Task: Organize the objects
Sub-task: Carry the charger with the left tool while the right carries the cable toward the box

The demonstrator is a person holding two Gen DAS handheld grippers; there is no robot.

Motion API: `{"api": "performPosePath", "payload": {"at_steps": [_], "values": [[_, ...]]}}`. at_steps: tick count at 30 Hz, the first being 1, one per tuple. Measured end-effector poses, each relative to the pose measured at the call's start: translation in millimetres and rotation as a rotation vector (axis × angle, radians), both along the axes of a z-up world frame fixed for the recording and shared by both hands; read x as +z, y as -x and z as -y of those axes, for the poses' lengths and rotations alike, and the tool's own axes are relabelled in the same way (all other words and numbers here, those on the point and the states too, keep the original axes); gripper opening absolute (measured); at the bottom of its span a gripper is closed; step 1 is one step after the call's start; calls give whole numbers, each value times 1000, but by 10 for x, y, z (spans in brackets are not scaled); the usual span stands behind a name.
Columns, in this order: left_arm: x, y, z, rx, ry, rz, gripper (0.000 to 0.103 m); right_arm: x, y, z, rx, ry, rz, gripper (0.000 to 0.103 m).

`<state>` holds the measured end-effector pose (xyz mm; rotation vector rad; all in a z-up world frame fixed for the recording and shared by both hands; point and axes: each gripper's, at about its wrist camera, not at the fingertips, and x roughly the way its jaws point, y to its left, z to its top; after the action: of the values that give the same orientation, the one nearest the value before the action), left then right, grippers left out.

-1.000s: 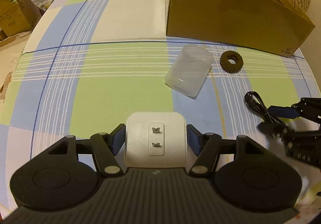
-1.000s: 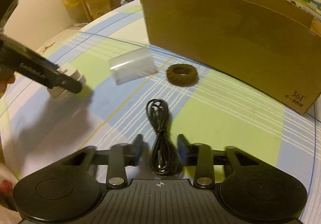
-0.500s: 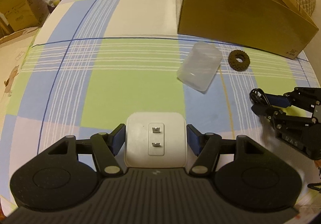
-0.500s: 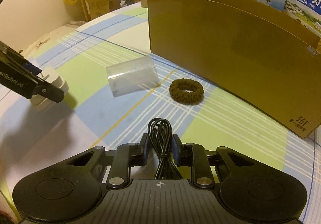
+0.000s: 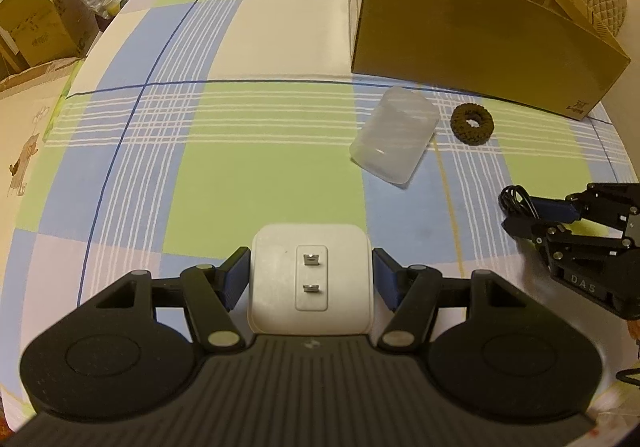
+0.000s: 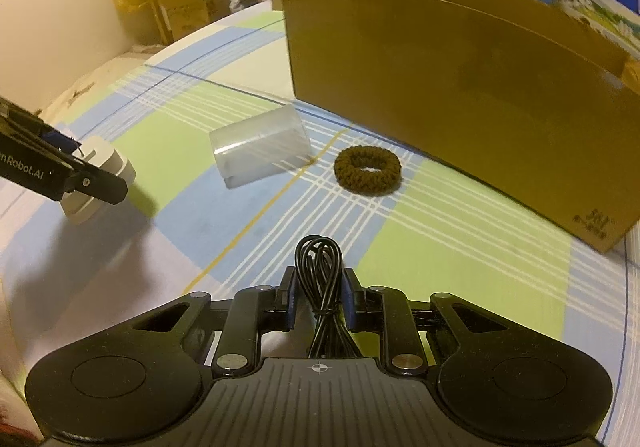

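**Both grippers loaded, box ahead**

My left gripper (image 5: pixel 311 279) is closed on the white charger (image 5: pixel 311 275); my right gripper (image 6: pixel 319 297) pinches the coiled black cable (image 6: pixel 320 279). Cup (image 5: pixel 394 139) and hair tie (image 5: pixel 472 123) lie on the desk (image 5: pixel 240 175) before the cardboard box (image 5: pixel 480 35). Risk: the cable's loose loops may slide out or snag the box rim.

Left gripper (image 5: pixel 311 279): jaws wide, both pads clamped against the sides of the white charger (image 5: pixel 311 279), prongs facing up. Right gripper (image 6: pixel 319 297), at its 3 o'clock: jaws nearly closed, pinching the coiled black cable (image 6: pixel 320 275), loop sticking out forward.
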<state>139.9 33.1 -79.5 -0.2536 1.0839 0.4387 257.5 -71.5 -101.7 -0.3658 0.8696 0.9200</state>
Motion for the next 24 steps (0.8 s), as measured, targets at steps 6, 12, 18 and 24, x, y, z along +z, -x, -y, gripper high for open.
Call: {"api": "performPosePath", "payload": {"at_steps": [6, 12, 18, 24], "values": [[72, -49, 37, -20, -7, 17, 61, 153, -30, 186, -62, -76, -31, 18], [215, -143, 97, -52, -14, 52, 61, 364, -40, 356, -118, -154, -36, 18], [421, -297, 184, -99, -24, 109, 61, 575, -47, 431, -156, -230, -1, 17], [605, -500, 281, -156, -33, 158, 61, 845, -105, 507, -186, -288, 42, 17]]}}
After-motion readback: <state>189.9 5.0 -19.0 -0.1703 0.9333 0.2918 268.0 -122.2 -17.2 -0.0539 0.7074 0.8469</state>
